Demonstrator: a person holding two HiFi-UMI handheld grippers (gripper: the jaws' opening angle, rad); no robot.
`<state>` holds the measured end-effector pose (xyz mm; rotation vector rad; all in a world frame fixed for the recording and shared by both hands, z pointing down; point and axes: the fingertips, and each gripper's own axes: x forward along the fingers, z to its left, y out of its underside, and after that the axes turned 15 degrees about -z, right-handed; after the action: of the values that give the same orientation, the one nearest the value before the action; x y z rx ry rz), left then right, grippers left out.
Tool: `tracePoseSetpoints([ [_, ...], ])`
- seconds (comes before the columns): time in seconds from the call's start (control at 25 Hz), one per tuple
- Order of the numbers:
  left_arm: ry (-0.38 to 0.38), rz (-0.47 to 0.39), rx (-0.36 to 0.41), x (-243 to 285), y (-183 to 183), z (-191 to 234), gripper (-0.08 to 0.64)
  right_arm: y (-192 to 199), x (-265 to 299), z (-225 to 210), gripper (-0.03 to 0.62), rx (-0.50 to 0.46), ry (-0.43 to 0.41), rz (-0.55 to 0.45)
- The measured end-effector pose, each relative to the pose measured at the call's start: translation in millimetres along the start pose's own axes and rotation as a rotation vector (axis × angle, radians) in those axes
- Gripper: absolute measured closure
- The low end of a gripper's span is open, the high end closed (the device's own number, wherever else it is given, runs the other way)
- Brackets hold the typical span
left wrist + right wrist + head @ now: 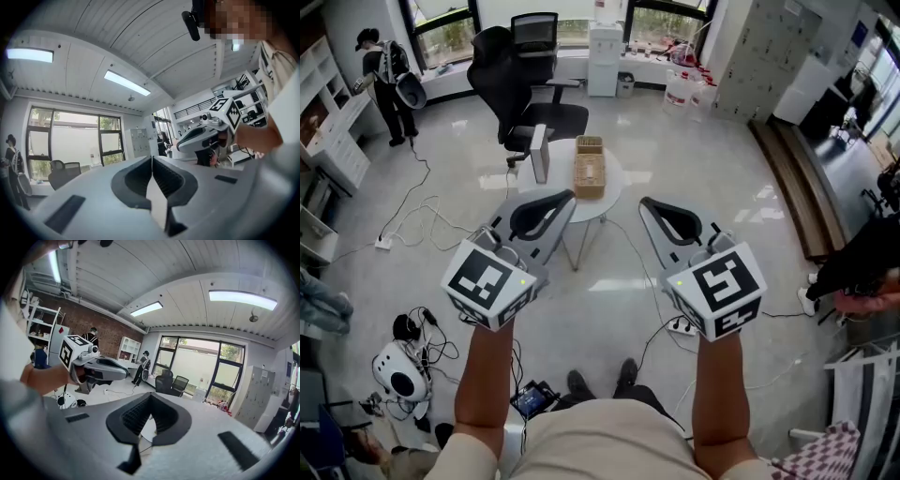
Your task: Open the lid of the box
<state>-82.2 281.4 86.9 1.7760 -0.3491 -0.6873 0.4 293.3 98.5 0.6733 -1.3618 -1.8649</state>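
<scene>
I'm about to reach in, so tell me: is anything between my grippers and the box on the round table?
Nothing visible. The left gripper and right gripper are both shut and empty, held short of the box. An upright panel stands on the table beside the box, to its left.

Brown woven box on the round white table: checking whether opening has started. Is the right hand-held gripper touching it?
Apart. Head view shows a clear gap between the right hand-held gripper and the brown woven box.
</scene>
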Motion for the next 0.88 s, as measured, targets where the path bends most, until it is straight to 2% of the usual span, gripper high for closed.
tracePoseSetpoints([
  [0.4, 0.022, -0.001, -0.006, -8, 1, 19, 0.548, -1, 23, 9, 0.598, 0.051, 0.014, -0.019],
  [0.64, 0.027, -0.008, -0.002, -2, 12, 31, 0.548, 5, 35, 0, 0.600, 0.063, 0.010, -0.023],
  [0.88, -0.005, 0.006, 0.012, 20, 24, 37, 0.548, 20, 43, -26, 0.600, 0.066, -0.015, -0.031],
])
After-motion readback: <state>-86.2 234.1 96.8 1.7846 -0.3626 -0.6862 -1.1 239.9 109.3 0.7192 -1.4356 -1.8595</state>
